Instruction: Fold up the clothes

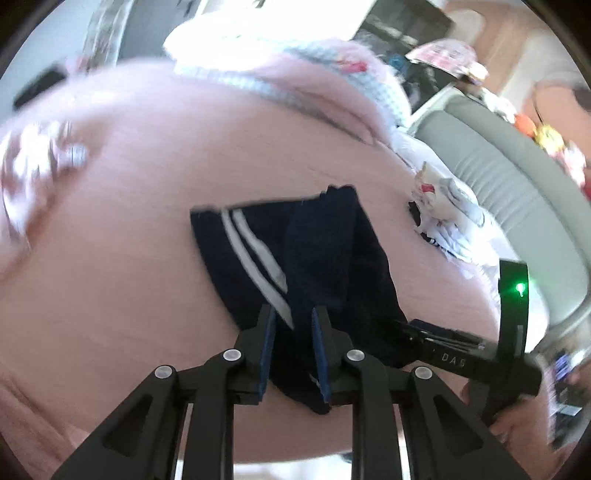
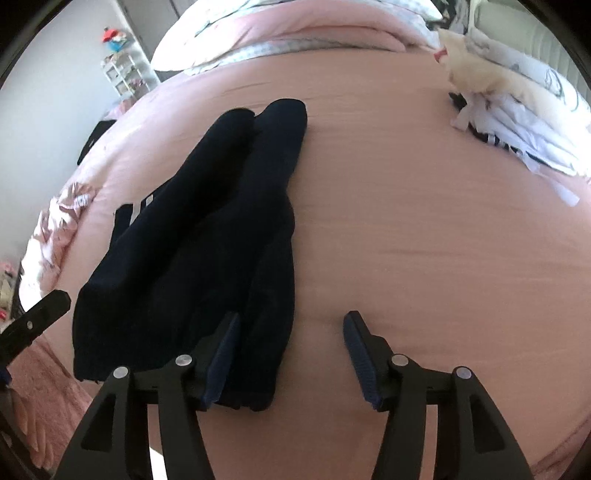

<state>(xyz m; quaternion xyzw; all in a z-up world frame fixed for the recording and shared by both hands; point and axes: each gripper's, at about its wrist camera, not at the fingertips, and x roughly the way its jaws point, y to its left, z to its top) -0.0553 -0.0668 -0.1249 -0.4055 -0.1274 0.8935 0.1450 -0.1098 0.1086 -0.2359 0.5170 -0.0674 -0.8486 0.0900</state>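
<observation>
A dark navy garment with two white stripes (image 1: 317, 258) lies on the pink bed cover (image 1: 129, 240). My left gripper (image 1: 293, 317) has its jaws close together around a fold of the navy cloth, which hangs between the blue pads. In the right wrist view the same garment (image 2: 207, 229) lies folded lengthwise on the pink cover (image 2: 424, 229). My right gripper (image 2: 291, 325) is open wide, with its left finger (image 2: 225, 343) over the garment's near edge and its right finger over bare cover. The right gripper also shows in the left wrist view (image 1: 454, 343).
A heap of white and cream clothes (image 2: 517, 107) lies at the far right of the bed. Pillows and a rolled pink blanket (image 2: 295, 33) lie at the head. A grey headboard (image 1: 509, 177) lies to the right. A white shelf (image 2: 125, 74) stands by the wall.
</observation>
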